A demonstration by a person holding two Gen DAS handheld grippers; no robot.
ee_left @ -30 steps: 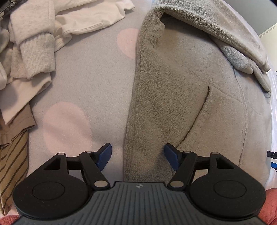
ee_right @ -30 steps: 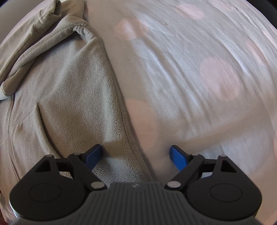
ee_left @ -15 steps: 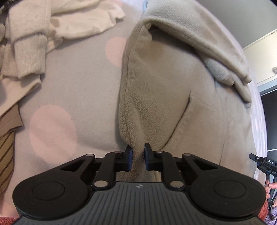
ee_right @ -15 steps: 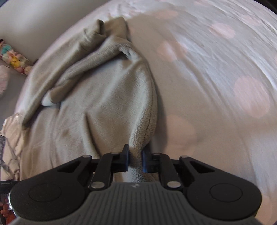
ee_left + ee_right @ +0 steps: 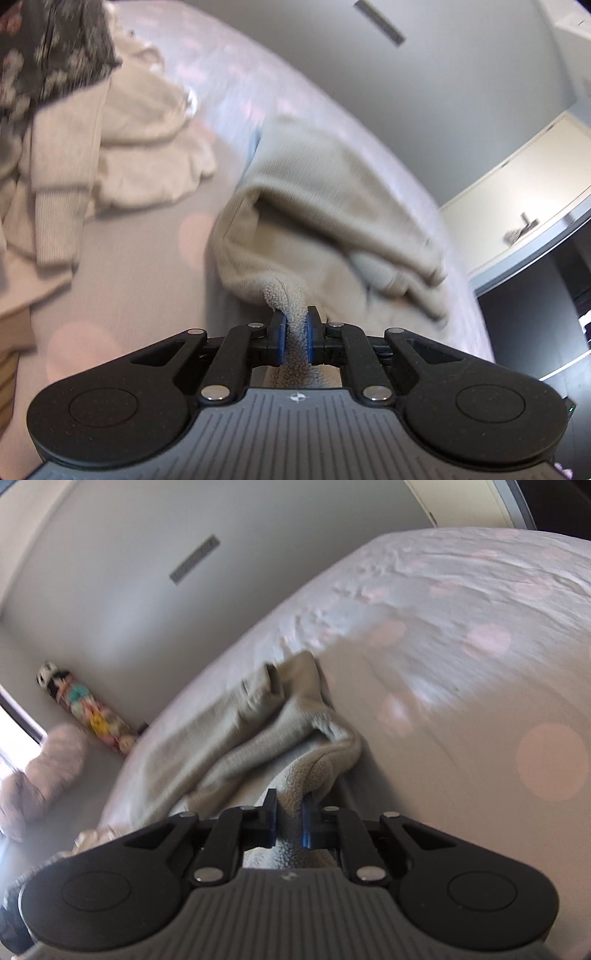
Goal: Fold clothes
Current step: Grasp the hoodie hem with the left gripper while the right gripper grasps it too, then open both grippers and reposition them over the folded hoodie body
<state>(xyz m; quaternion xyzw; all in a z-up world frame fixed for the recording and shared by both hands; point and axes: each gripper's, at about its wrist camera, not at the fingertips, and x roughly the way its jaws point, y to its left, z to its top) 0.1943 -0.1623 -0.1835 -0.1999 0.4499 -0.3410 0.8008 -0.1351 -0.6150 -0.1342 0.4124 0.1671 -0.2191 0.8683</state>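
A grey fleece jacket point(image 5: 314, 206) lies bunched on the bed, its lower edge raised off the sheet. My left gripper point(image 5: 294, 338) is shut on the jacket's hem, with fleece pinched between the blue pads. In the right wrist view the same fleece jacket point(image 5: 258, 731) trails away toward the wall, a sleeve folded over it. My right gripper point(image 5: 289, 821) is shut on the opposite corner of the hem. Both views are blurred by motion.
A heap of cream and knit garments point(image 5: 92, 155) lies at the left, with a dark patterned one point(image 5: 44, 48) above it. The bed sheet point(image 5: 480, 664) is grey with pink dots. A patterned roll point(image 5: 85, 709) and pink cushion point(image 5: 40, 775) sit by the wall.
Both grippers went from open over the hem to shut on it, then lifted it up and toward the far end of the bed. The jacket's lower half now bunches over its upper half.
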